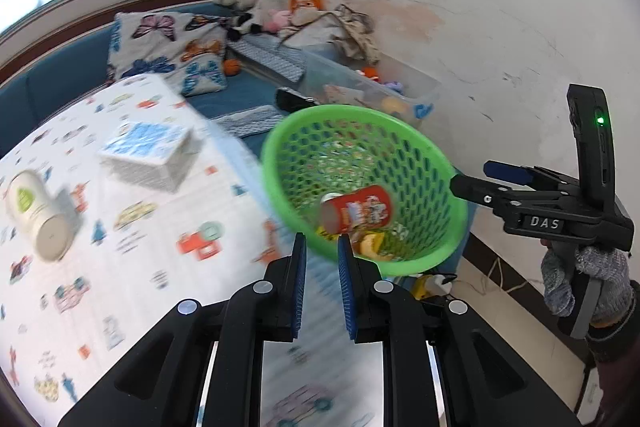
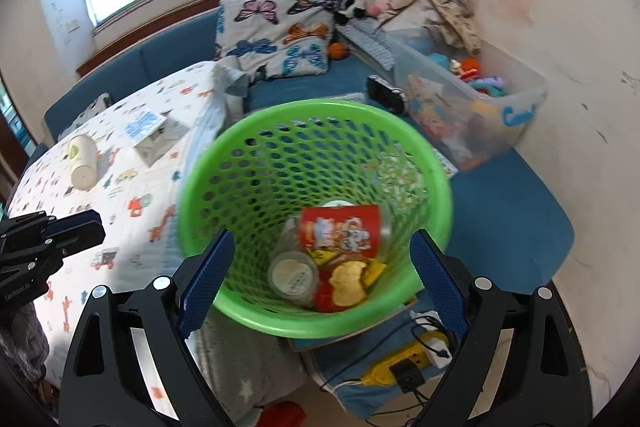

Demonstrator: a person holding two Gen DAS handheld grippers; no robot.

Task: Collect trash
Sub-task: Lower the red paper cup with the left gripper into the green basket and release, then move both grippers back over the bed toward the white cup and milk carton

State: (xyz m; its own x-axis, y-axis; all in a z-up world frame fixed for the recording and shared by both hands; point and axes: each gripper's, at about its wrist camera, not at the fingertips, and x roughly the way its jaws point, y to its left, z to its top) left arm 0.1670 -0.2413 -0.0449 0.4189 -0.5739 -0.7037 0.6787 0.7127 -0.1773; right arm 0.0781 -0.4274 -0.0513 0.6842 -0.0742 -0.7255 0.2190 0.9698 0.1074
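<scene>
The right gripper (image 2: 320, 283) stands wide open with nothing between its fingers, and the green basket (image 2: 434, 163) sits just ahead of it, holding a red can (image 2: 340, 229). The left gripper (image 1: 322, 281) is nearly closed and empty; a white cup (image 1: 34, 211) lies far to its left on the table (image 1: 132, 267).

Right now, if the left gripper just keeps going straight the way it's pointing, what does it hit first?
Most likely the green basket: the left gripper points at its near rim, just below the red can inside. Depth is unclear, so how close it is can't be judged.
</scene>
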